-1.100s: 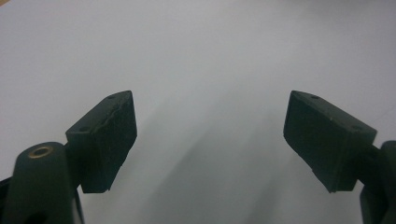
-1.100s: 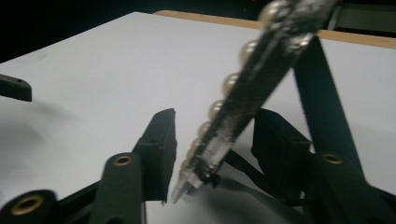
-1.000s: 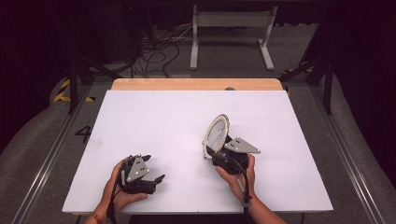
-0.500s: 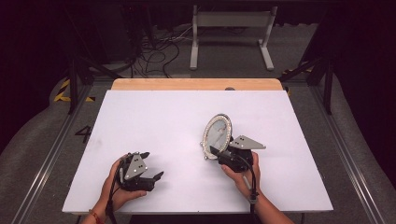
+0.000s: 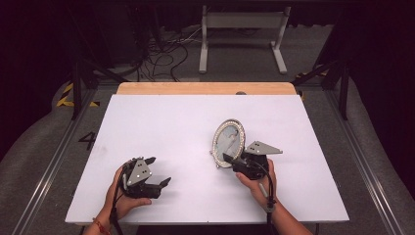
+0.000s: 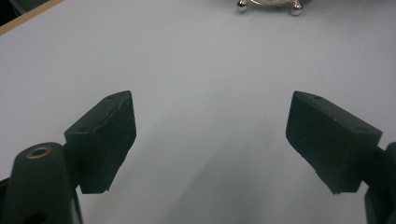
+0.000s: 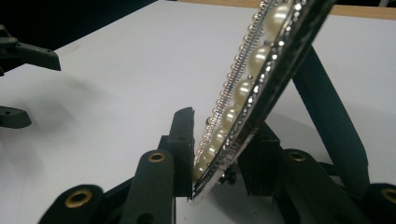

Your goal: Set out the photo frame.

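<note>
In the left gripper view, the oval picture frame (image 6: pixel 267 4) is cut off by the top edge; only its beaded base and two ball feet are seen. In the right gripper view, the frame's upper part is cut off by the top edge, and its face is presented edge-on, so the picture cannot be made out. The rear strut (image 7: pixel 327 112) is partly hidden behind the rim, as is the right gripper's (image 7: pixel 215 154) far jaw. In the high view, the content behind the glass is too small to tell, and the left gripper's (image 5: pixel 156 172) body is partly covered by the hand (image 5: pixel 122 198).
</note>
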Demonstrator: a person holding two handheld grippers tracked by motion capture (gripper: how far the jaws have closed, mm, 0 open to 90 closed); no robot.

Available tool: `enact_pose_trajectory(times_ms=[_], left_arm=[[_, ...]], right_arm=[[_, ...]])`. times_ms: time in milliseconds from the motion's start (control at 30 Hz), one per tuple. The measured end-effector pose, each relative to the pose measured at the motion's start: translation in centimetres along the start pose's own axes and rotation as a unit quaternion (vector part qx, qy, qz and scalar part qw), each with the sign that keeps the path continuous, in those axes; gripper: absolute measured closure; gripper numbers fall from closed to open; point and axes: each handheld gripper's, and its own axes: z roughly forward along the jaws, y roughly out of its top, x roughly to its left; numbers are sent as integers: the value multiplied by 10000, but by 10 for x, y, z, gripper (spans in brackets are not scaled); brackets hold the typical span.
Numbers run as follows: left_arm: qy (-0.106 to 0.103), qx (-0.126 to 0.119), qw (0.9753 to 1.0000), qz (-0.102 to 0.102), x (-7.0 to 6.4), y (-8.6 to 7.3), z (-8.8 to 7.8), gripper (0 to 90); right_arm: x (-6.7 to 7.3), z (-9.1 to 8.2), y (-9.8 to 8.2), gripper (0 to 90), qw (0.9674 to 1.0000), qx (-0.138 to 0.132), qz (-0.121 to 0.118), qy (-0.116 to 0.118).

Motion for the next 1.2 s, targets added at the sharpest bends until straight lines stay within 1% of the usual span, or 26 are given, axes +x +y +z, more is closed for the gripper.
enact_pose_trajectory(times_ms=[100,133,167,233,267,300,367,433,467,500,533,567,600,667,700,733,767,800,833,867,933,1000,1033,1100,1133,1200], left_arm=[[-1,-10,10000,7,-1,1,1,172],[5,-7,10000,9,-1,1,1,172],[13,9,10000,58,-2,1,2,172],[15,18,10000,62,-3,1,2,171],[19,45,10000,69,-4,1,4,171],[22,62,9999,78,-4,1,4,170],[1,56,9999,92,-5,2,5,170],[-3,71,9999,110,-6,3,6,170],[-10,82,9999,125,-6,3,6,168],[-58,64,9999,109,-7,3,7,166],[-58,64,9999,109,-7,3,7,162],[-103,98,9998,158,-9,2,7,159],[-99,113,9997,172,-9,2,7,159],[-113,123,9998,138,-9,2,8,158],[-130,99,9998,88,-8,2,8,158],[-130,99,9998,88,-8,2,8,159],[-157,62,9999,33,-7,2,9,159],[-170,34,9998,-16,-6,2,9,159],[-204,12,9998,-59,-4,4,9,159],[-220,-18,9997,-109,-4,6,10,159],[-354,-40,9993,-134,-1,12,14,158],[-449,-125,9987,-213,1,22,20,158],[-506,-162,9983,-255,2,27,25,159],[-587,-186,9978,-252,5,40,35,159],[-605,-176,9978,-212,7,47,42,160],[-700,-201,9970,-269,11,59,56,162]], right_arm=[[-3,-2,0,711,10000,43,52,49],[-3,-2,0,711,10000,43,52,49],[-3,-3,0,708,10000,39,59,50],[-3,-3,0,704,10000,19,75,42],[-2,-2,-1,633,9999,8,86,-53],[-2,-1,-2,600,9999,1,128,-84],[-3,2,-4,603,9996,-7,262,-96],[-2,5,-4,599,9993,-92,357,-63],[-1,6,-5,612,9992,-142,367,0],[0,7,-4,633,9992,-192,364,-17],[2,7,-4,658,9992,-231,302,-134],[3,7,-3,706,9991,-286,266,-167],[2,7,-3,706,9991,-284,260,-195],[0,8,-3,710,9990,-283,310,-125],[0,7,-3,712,9991,-276,299,-125],[0,7,-3,712,9991,-276,299,-125],[1,7,-3,728,9992,-260,261,-154],[0,7,-3,764,9992,-234,290,-128],[-3,7,-3,777,9993,-204,313,-75],[-8,6,-3,778,9990,-196,376,132],[-9,5,0,774,9996,-56,209,156],[-11,5,2,776,9996,23,133,256],[-12,5,2,775,9995,44,106,285],[-14,5,4,775,9992,94,110,381],[-15,4,4,775,9989,132,97,449],[-19,4,5,759,9981,187,91,588]])
